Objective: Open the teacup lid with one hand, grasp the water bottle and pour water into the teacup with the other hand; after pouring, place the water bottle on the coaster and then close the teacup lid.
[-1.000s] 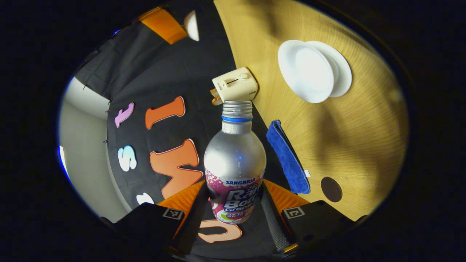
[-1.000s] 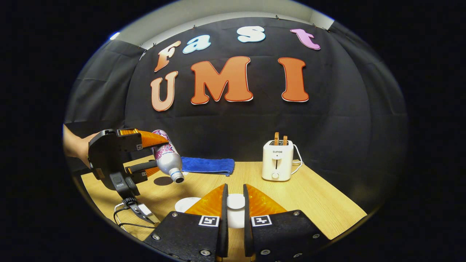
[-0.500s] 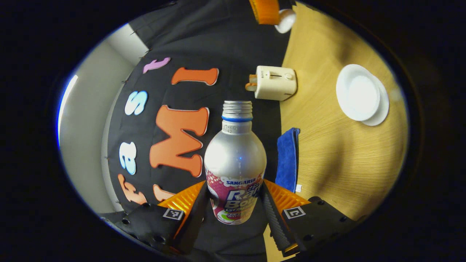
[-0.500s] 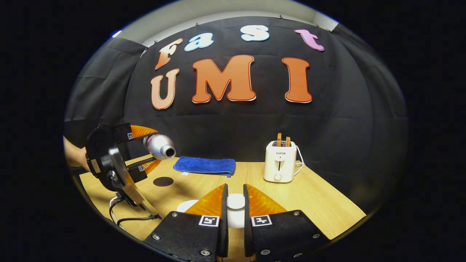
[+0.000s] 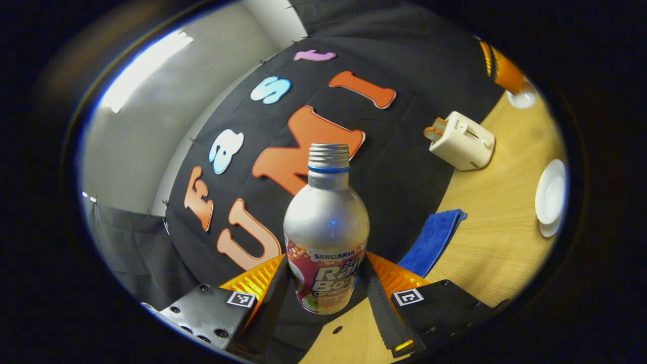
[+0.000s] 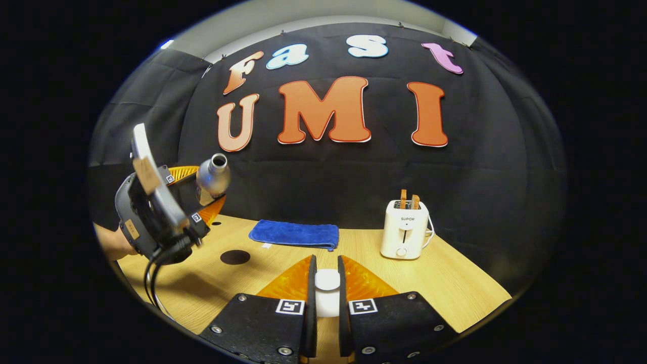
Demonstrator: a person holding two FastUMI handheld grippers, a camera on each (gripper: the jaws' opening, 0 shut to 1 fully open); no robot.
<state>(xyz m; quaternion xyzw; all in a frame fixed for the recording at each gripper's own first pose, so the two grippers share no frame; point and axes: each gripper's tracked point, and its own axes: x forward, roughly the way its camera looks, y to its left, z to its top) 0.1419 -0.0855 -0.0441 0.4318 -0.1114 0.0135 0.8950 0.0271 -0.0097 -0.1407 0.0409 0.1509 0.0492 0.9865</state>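
While the left gripper point(image 5: 326, 283) clamps the water bottle point(image 5: 326, 227) aloft (mouth toward eleven o'clock), the right gripper point(image 6: 324, 283) pinches the white lid point(image 6: 327, 279) above the table point(image 6: 455, 283).

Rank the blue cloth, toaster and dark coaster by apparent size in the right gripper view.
1. Blue cloth
2. Toaster, though it is taller than the cloth
3. Dark coaster, clearly smallest

Left tongs point(image 5: 326, 283) raised and clamped on something; right tongs point(image 6: 324, 288) level, nearly closed.
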